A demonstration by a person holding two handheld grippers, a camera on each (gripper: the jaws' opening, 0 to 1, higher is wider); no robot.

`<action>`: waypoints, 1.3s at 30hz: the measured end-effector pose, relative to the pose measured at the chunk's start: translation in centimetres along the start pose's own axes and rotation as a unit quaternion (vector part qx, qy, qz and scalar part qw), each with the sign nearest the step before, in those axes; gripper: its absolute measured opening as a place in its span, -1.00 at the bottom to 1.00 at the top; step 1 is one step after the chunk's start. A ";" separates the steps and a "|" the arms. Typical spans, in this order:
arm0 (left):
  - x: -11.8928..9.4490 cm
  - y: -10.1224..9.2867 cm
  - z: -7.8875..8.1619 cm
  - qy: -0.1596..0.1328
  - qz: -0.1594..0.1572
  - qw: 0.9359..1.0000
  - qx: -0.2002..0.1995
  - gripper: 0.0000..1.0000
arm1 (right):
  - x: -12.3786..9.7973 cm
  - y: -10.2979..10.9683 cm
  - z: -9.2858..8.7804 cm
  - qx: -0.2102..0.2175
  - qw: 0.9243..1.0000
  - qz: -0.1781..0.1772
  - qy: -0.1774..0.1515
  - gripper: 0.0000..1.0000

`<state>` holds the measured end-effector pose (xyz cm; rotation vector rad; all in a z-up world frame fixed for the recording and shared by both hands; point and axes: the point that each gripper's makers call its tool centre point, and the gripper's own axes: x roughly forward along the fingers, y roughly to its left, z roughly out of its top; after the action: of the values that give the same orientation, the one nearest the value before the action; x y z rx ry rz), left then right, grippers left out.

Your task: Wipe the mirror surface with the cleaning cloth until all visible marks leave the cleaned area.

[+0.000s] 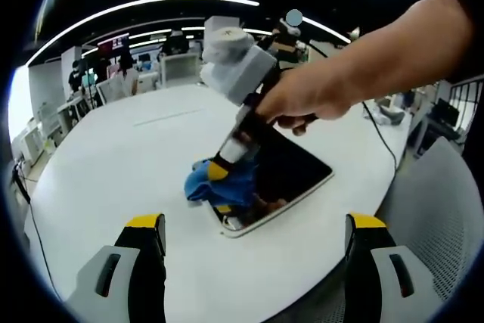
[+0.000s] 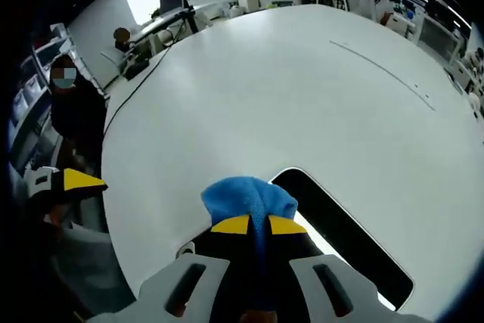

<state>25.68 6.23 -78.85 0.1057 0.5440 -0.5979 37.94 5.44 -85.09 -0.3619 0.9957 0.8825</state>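
Clearly right claw (image 2: pixel 259 225) clamps blue cloth (image 2: pixel 248 196) on mirror (image 2: pixel 355 247); left claw (image 1: pixel 255 225) apart, hovering.

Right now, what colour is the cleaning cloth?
Blue. The cleaning cloth shows best in the right gripper view, clamped in the right gripper.

The cloth (image 2: pixel 249 196) and right gripper (image 2: pixel 258 225) cover the mirror's (image 2: pixel 355 243) near corner in the right gripper view, its far end cut by the edge, while marks on the glass remain too dark to make out.
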 end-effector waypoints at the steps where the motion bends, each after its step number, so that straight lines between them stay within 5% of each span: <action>1: 0.0 0.0 0.0 0.000 0.000 1.000 0.000 0.99 | 0.0 0.0 -0.1 -0.003 1.000 0.000 -0.001 -0.96; 30: 0.1 -0.3 -0.1 0.003 -0.011 1.000 -0.005 0.99 | -1.6 -3.2 -3.3 0.012 1.000 -0.006 -0.005 -0.96; 35: -0.5 -0.6 1.2 -0.024 -0.018 0.999 -0.026 0.99 | -1.7 -3.4 -3.6 0.014 1.000 -0.006 -0.003 -0.96; 39: -0.7 -0.9 1.3 -0.019 -0.023 0.999 -0.014 0.99 | -1.9 -3.7 -3.9 0.015 1.000 -0.007 0.000 -0.96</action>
<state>25.24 5.51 -77.28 0.0563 0.5197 -0.6353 38.11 -0.16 -85.92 -0.3421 1.0042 0.8548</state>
